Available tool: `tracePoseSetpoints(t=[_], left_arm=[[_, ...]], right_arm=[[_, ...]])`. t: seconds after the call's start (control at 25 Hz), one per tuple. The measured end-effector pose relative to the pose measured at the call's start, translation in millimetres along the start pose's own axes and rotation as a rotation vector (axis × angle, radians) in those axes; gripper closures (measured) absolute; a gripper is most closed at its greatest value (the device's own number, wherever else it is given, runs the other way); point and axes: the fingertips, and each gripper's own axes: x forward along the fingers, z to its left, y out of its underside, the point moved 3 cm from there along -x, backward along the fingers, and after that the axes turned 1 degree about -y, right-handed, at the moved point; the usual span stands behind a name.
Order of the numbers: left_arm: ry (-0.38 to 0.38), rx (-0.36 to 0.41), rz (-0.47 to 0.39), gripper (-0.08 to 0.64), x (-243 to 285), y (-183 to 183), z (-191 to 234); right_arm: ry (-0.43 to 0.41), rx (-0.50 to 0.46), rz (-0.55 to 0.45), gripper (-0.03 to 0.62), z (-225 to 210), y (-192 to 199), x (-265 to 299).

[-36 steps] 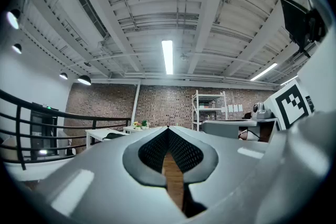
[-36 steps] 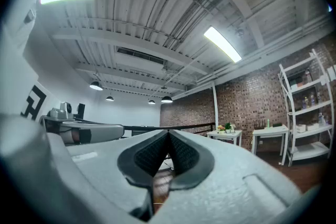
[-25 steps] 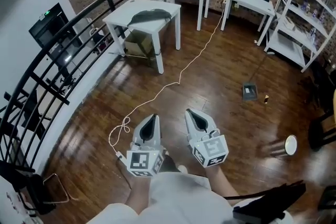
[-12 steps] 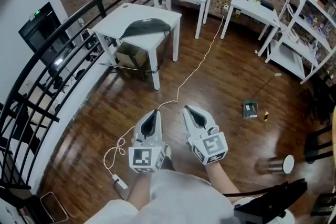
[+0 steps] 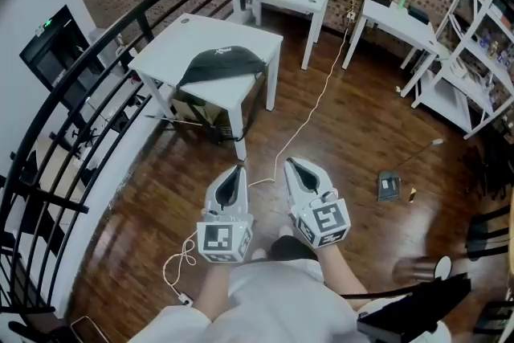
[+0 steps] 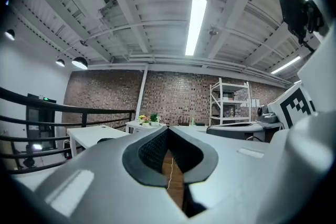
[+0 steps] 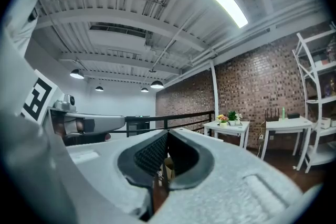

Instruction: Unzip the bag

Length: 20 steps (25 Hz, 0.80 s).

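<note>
Starting point only, by my read: zip not touched yet. Bag (image 5: pixel 221 64) lies at the near edge of table (image 5: pixel 173 52), well apart from both tools. L gripper (image 5: pixel 234 175) & R gripper (image 5: pixel 294 167) are held side by side at the body, jaws together, nothing btwn them. Left to do: reach the table, find the zip (too small to see), pull it. Open floor (image 5: pixel 353 140) ahead. Railing (image 5: pixel 96 80) runs close along the left, cable (image 5: pixel 309 104) crosses the path, shelf (image 5: pixel 474 52) is well off right.

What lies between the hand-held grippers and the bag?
In the head view: wood floor crossed by a white cable, then the white table carrying the bag.
</note>
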Motion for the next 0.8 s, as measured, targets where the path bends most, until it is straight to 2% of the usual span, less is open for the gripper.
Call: tracePoseSetpoints(t=[0.2,0.36,0.6,0.72,0.8], left_arm=[[-0.010,0.006,0.026,0.543,93,4,29],[-0.046,0.004,0.043,0.543,180,19,62],[-0.079,0.020,0.111,0.543,305,34,84],[-0.096,0.015,0.148,0.543,352,46,99],[-0.102,0.017,0.193,0.541,377,62,109]], right_arm=[[0.013,0.018,0.016,0.604,-67,5,79],[-0.007,0.008,0.022,0.604,-126,10,158],[-0.033,-0.023,0.077,0.604,-219,12,257],[-0.052,-0.023,0.121,0.604,-249,27,303],[-0.060,-0.031,0.179,0.604,-263,50,331]])
